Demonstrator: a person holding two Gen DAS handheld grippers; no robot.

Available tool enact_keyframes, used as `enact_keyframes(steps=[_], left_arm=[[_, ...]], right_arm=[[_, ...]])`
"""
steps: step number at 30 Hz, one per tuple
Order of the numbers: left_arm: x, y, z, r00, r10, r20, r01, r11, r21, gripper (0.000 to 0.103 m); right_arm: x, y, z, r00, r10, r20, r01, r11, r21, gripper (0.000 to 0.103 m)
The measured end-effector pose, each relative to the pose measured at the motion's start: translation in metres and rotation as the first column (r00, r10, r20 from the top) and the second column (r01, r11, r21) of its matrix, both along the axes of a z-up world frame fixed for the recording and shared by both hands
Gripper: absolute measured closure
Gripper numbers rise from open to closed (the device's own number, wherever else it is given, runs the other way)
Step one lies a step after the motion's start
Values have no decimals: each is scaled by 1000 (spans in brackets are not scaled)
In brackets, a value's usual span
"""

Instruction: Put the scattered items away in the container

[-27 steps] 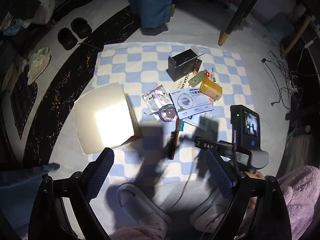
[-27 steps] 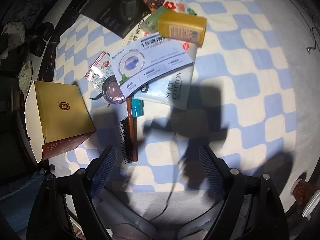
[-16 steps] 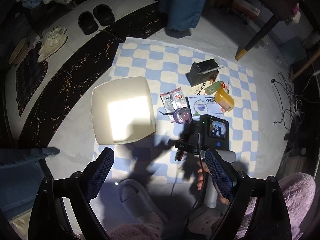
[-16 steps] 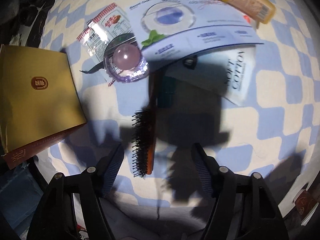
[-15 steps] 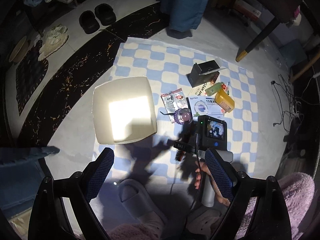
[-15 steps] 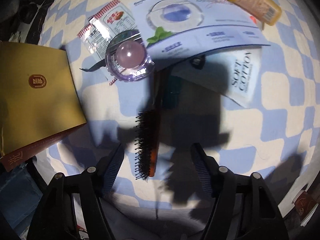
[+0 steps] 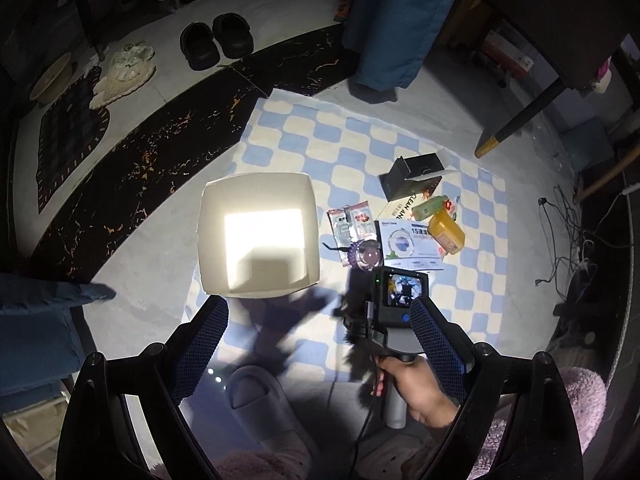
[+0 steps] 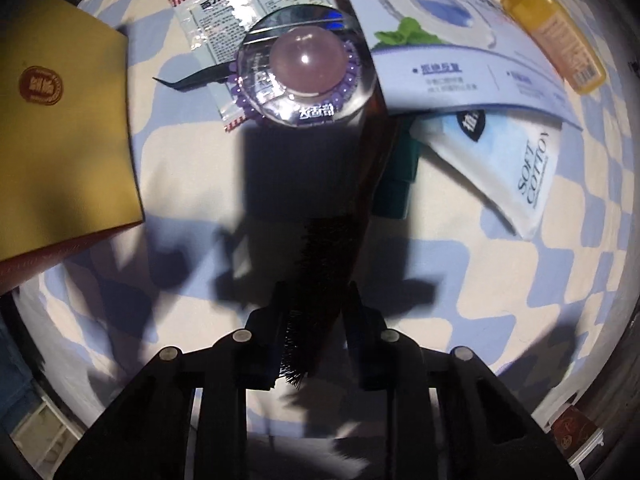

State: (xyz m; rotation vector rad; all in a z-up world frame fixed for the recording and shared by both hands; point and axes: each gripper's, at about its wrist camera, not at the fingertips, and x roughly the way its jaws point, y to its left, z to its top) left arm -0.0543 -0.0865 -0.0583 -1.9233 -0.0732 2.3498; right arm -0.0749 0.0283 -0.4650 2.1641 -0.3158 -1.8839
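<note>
A: Right wrist view, jaws first. Your right gripper (image 8: 314,320) is clamped on the hairbrush (image 8: 332,264): both fingers press the bristle head, bristles poking out at the left finger (image 8: 276,312). Brush handle runs up toward 12 o'clock, its far end under the round clear case (image 8: 306,68) with the pink ball inside.

B: And outward from there?

A: At 1 o'clock of the jaws, a teal item (image 8: 398,184), partly in shadow; cannot tell what it is. Past it, at 2 o'clock, the soft cotton pack (image 8: 516,176), tucked under the blue-and-white card (image 8: 448,60). Yellow bottle (image 8: 554,32) at the card's 2 o'clock edge. Snack sachets (image 8: 244,4) lie under the clear case, at 11 o'clock. Everything sits on the checked cloth (image 8: 560,280).

B: The container?

A: Box (image 8: 60,136), gold side showing, at 10 o'clock of your right jaws, well apart from the brush.

B: Left side?

A: Left wrist view: your left gripper (image 7: 320,344) hangs high with its fingers spread wide, nothing between them. The box (image 7: 260,236) shows as an open pale square at 11 o'clock of those jaws, interior brightly lit. Your right hand (image 7: 416,384) holds its tool handle at 3 o'clock, low over the cloth. Scattered pile sits beyond it at 1 o'clock, dark carton (image 7: 412,176) farthest out. Grey slipper (image 7: 264,408) at 6 o'clock.
</note>
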Motion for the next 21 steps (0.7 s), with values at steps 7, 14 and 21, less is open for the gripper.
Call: enact_keyframes(steps=[7,14,21], left_arm=[[5,21,-3,1000,-13,3,14,999,-37,11],[-1,38,-13,994,22,106,-26,999,45,11],[-9,30,-34,951,123,283,-224,906,359,11]], right_arm=[[24,53,22,991,-133,-17,131,986,-104,79],[35,121,73,944,-331,-7,316,907,-278,79],[70,169,112,877,-478,42,443,774,-453,79]])
